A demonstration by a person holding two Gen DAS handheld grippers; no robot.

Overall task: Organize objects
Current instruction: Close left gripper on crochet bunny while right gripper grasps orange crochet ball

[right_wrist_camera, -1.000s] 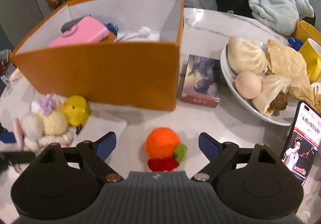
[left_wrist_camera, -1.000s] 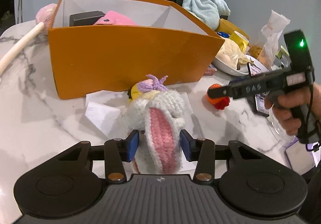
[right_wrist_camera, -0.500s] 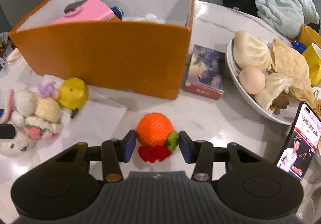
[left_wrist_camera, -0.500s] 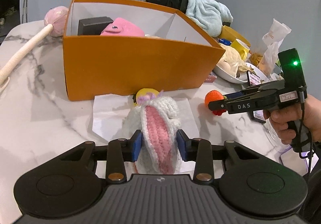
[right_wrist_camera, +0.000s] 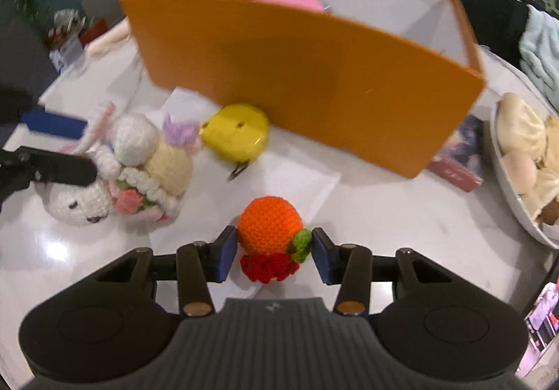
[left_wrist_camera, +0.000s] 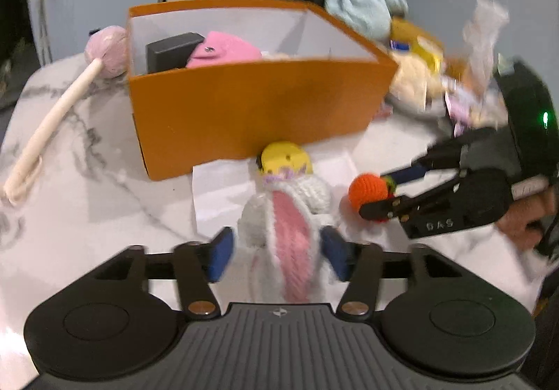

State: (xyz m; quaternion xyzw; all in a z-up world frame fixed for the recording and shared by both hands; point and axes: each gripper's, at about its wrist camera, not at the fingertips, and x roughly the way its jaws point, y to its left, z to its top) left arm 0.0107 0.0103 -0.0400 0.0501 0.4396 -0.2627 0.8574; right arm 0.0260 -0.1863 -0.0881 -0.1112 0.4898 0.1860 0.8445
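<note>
My left gripper (left_wrist_camera: 276,255) is shut on the crocheted white bunny (left_wrist_camera: 284,232) by its pink-lined ear; the bunny also shows in the right wrist view (right_wrist_camera: 115,166), lifted a little off the table. My right gripper (right_wrist_camera: 274,250) is shut on the orange crocheted ball (right_wrist_camera: 269,222) with red and green trim, raised above the paper sheet (right_wrist_camera: 300,177); the ball also shows in the left wrist view (left_wrist_camera: 368,189). The orange box (left_wrist_camera: 258,103) stands behind, holding a pink item (left_wrist_camera: 223,51) and a black box (left_wrist_camera: 171,49). A yellow toy (right_wrist_camera: 234,136) lies at its front wall.
A pink-headed massage stick (left_wrist_camera: 59,107) lies left of the box. A card box (right_wrist_camera: 457,152), a plate of buns (right_wrist_camera: 524,159) and a phone (right_wrist_camera: 543,316) are on the right. Clothes lie on chairs behind.
Both grippers have lifted their toys off the table and moved toward the orange box. The right gripper has swung left, closer to the bunny.
</note>
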